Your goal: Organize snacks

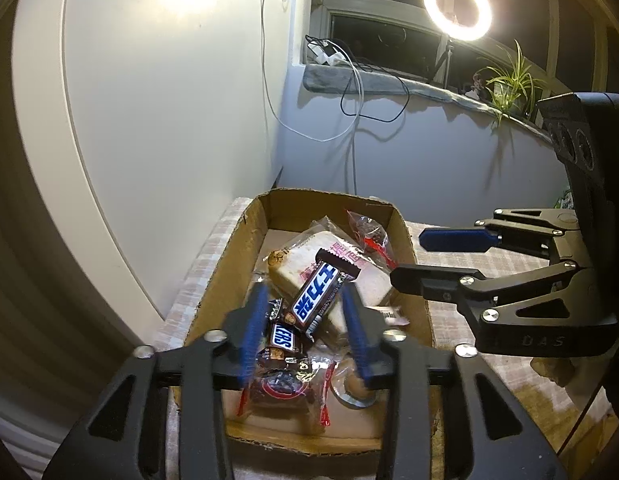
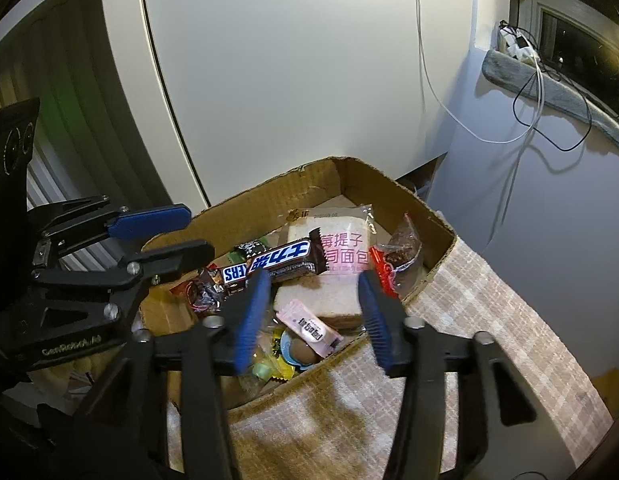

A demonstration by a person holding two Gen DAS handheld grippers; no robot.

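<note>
Blue pads frame both views: my left gripper (image 1: pixel 305 312) hangs with jaws wide over the cardboard box (image 1: pixel 245 240), holding nothing, and my right gripper (image 2: pixel 313 300) is equally spread and empty above the same box. The top Snickers bar (image 1: pixel 321 294) lies loose on the bread packet (image 1: pixel 297 264), between the left pads. Its long axis runs diagonally, far end tilted up and away. I'd turn the jaws square across its width, then close gently.
</note>
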